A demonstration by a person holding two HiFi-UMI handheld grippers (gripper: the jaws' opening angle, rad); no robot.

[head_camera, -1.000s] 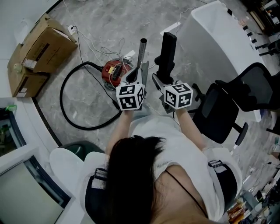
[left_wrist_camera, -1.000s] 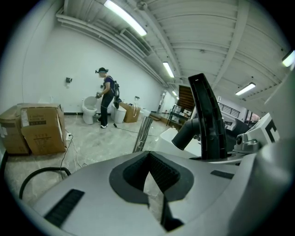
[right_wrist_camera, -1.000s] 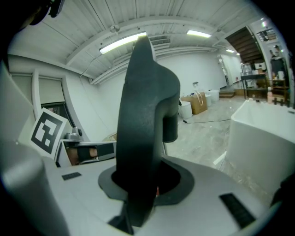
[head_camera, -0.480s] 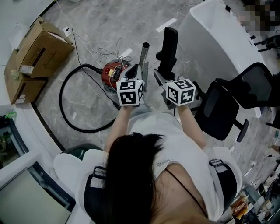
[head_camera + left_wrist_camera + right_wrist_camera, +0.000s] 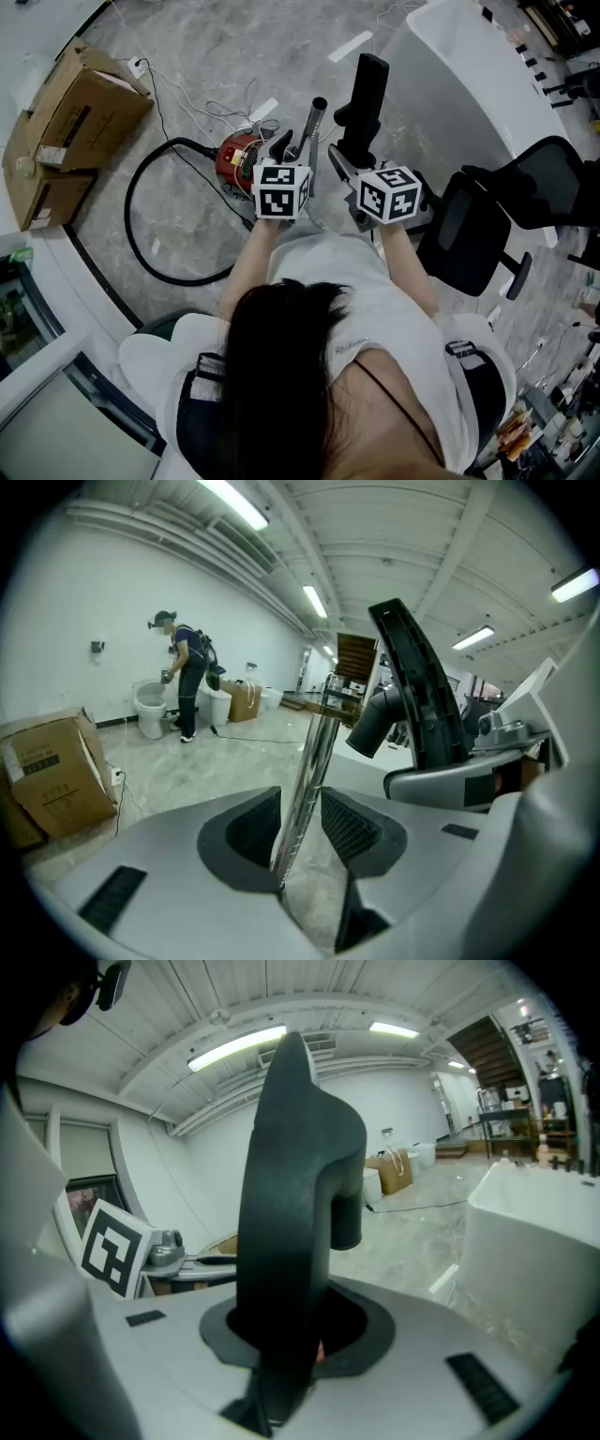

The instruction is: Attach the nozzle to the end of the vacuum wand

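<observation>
A thin metal vacuum wand (image 5: 313,131) stands tilted between the jaws of my left gripper (image 5: 292,152). In the left gripper view the wand (image 5: 314,752) runs up between the two pads of that gripper (image 5: 300,825), with a gap showing at the right pad (image 5: 349,823); these jaws have just been opening. My right gripper (image 5: 349,169) is shut on the black nozzle (image 5: 364,98), which stands upright just right of the wand's top. In the right gripper view the nozzle (image 5: 292,1232) fills the jaws of this gripper (image 5: 292,1340), its round socket pointing down to the right.
On the floor beyond the left gripper sits the red vacuum body (image 5: 238,156), its black hose (image 5: 141,234) looping left. A cardboard box (image 5: 70,117) lies far left. A white table (image 5: 469,84) and a black office chair (image 5: 478,234) stand on the right. Another person (image 5: 187,682) stands far off.
The left gripper's jaws have spread apart around the wand, which they gripped before. Both grippers have shifted a little, and the wand's top now leans closer to the nozzle.
</observation>
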